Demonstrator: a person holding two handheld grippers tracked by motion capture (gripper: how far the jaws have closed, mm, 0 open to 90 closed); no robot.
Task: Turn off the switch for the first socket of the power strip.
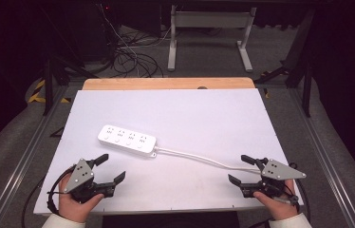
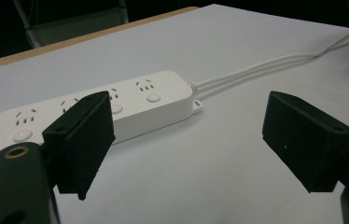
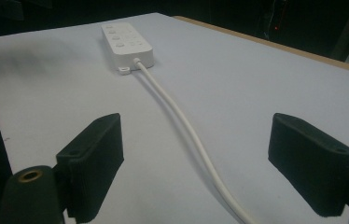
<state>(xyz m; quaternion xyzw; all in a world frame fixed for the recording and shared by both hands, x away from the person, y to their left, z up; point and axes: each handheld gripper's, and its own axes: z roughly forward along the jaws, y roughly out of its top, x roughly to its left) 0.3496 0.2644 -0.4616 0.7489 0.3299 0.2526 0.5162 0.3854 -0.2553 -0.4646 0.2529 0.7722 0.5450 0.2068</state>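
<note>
The long white plastic four-socket power strip (image 1: 127, 139) lies flat mid-worktop (image 1: 204, 114), its white cable (image 1: 199, 158) trailing toward your right hand. Your left claw (image 1: 110, 168) is spread wide, empty, touching nothing; your right claw (image 1: 240, 169) likewise. The strip sits just beyond the left claw; the cable runs between the right claw's jaws.
</note>
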